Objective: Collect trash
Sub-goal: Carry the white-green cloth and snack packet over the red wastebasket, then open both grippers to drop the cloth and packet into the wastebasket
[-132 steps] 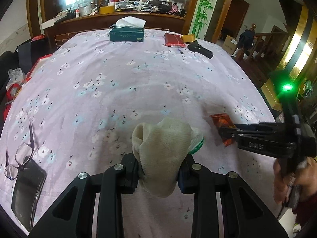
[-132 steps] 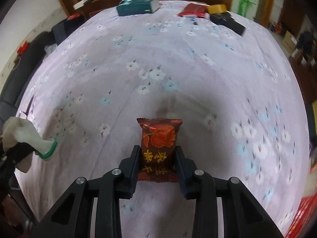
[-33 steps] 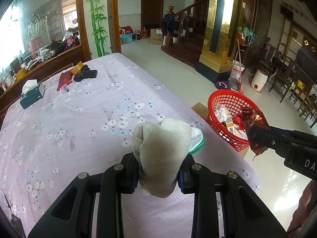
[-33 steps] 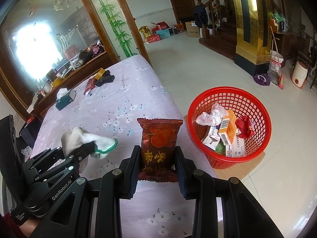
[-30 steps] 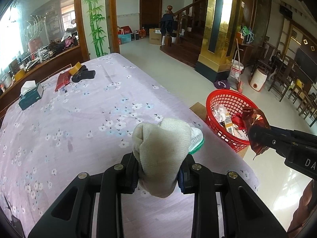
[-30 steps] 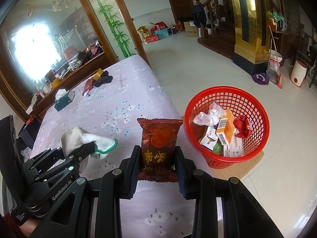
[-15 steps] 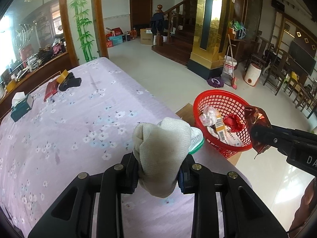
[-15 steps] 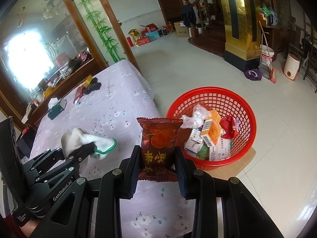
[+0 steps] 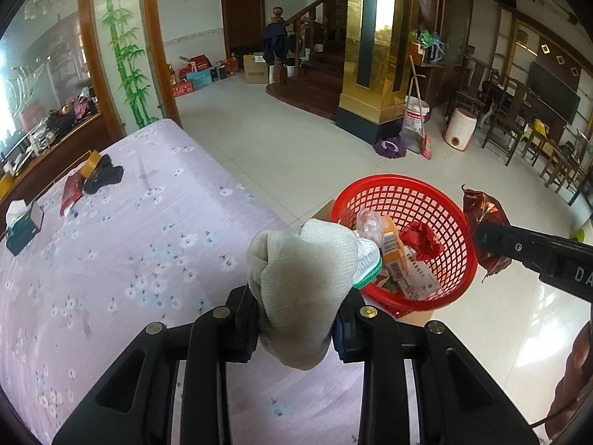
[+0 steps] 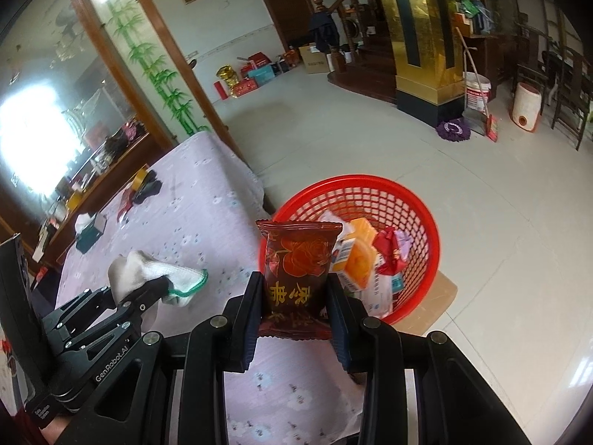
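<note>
My left tongs (image 9: 296,319) clench a balled glove (image 9: 300,282); my right tongs (image 10: 294,307) grip a snack packet (image 10: 296,263). Beyond the desk (image 9: 111,244) edge, at two o'clock, a red basket (image 10: 418,200) sits on the floor.

Floor: pale glossy tiles (image 9: 296,148) are reflecting daylight across the open hall.
Pillar: a gold column (image 9: 378,37) with a dark vertical stripe is standing on a black base.
Stairs: a wooden staircase (image 10: 355,18) with a turned newel post is rising behind the pillar.
Door: a dark wooden door (image 9: 242,18) is sitting closed in the white far wall.
Partition: a glass panel painted with green bamboo (image 9: 126,48) is standing in a wooden frame.
Light: bright daylight (image 10: 33,141) is glaring through the glass at left.
Seating: dark wooden chairs (image 9: 515,126) are lining the right side.
Bed: a lilac flowered sheet (image 9: 111,244) is covering it.
</note>
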Tool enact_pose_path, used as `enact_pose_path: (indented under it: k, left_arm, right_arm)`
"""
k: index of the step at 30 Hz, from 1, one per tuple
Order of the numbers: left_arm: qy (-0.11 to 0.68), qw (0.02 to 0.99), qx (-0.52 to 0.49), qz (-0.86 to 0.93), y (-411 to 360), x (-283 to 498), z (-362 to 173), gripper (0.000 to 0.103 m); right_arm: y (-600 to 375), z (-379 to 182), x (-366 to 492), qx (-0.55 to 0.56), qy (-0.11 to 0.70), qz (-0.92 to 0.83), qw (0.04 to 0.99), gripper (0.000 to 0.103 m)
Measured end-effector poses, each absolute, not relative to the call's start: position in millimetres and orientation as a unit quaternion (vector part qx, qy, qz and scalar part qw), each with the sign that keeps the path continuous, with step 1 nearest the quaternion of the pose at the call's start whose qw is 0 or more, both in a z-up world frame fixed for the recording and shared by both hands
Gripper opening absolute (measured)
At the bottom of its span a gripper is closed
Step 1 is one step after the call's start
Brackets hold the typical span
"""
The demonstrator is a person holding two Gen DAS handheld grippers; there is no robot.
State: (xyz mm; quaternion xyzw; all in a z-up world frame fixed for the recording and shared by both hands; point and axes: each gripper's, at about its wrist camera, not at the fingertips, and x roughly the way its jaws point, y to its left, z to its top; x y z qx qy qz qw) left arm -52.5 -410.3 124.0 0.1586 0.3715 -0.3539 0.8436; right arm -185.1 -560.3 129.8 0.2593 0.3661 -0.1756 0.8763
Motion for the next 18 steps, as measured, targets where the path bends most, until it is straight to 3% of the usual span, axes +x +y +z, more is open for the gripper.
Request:
enact_pose_path:
  k: [18]
  left_arm:
    - [0.397,0.802,0.183,-0.407,-502.4,-45.7,108.7,0.032]
  right_arm:
    - [-635.8,110.2,-174.1,0.306,0.376,-0.2,0.851,0.037]
